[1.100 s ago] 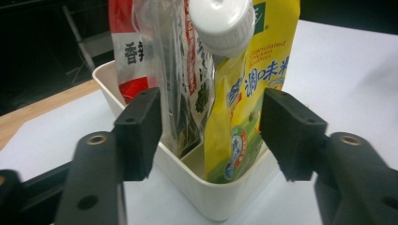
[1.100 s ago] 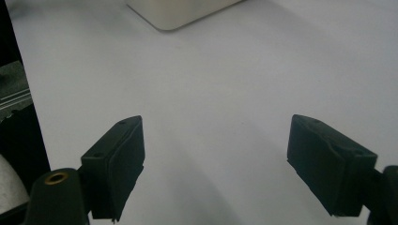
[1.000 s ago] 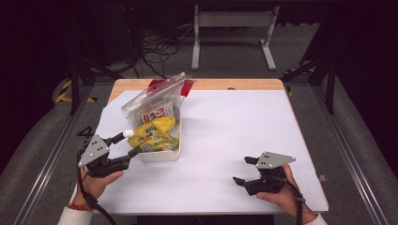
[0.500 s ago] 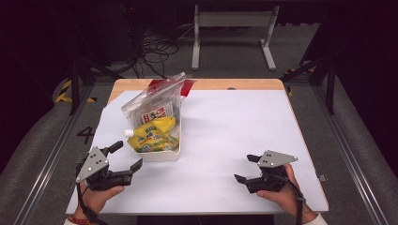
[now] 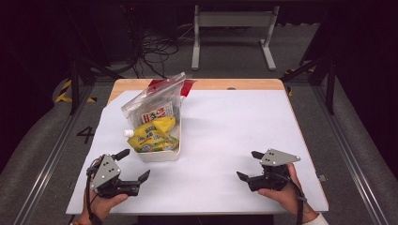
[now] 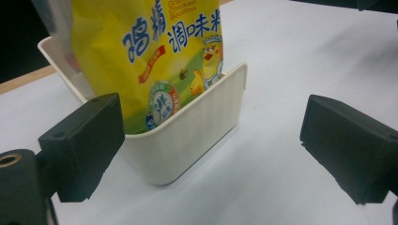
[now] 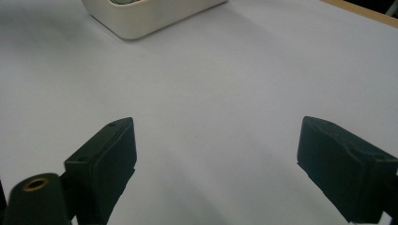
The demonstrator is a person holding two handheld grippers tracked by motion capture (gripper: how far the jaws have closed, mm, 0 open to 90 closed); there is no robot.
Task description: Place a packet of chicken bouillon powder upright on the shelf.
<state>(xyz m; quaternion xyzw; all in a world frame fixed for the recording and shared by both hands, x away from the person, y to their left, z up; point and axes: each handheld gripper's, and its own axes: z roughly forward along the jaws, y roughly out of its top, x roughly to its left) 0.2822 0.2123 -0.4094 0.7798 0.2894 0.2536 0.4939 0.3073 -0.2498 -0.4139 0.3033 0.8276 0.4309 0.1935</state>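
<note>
- Presently, the left tool (image 5: 133, 165) sits at the near left of the white worktop (image 5: 225, 131), jaws spread wide with nothing between them.
- Left tool (image 6: 211, 140) faces the near corner of the cream plastic tub (image 6: 187, 136); the tub is just ahead of the jaws and apart from them.
- Tub (image 5: 159, 154) stands left of centre on the worktop, just beyond the left tool.
- A yellow chicken-bouillon pouch (image 5: 152, 135) with a white cap leans inside the tub; its printed face shows in the left gripper view (image 6: 155, 56).
- A clear zip bag (image 5: 155, 105) with a red strip stands behind the pouch, also in the tub.
- Right tool (image 5: 248, 165) rests at the near right, well apart from the tub, jaws wide and holding nothing.
- Right tool (image 7: 216, 164) looks over bare worktop, tub corner (image 7: 141, 18) far off.
</note>
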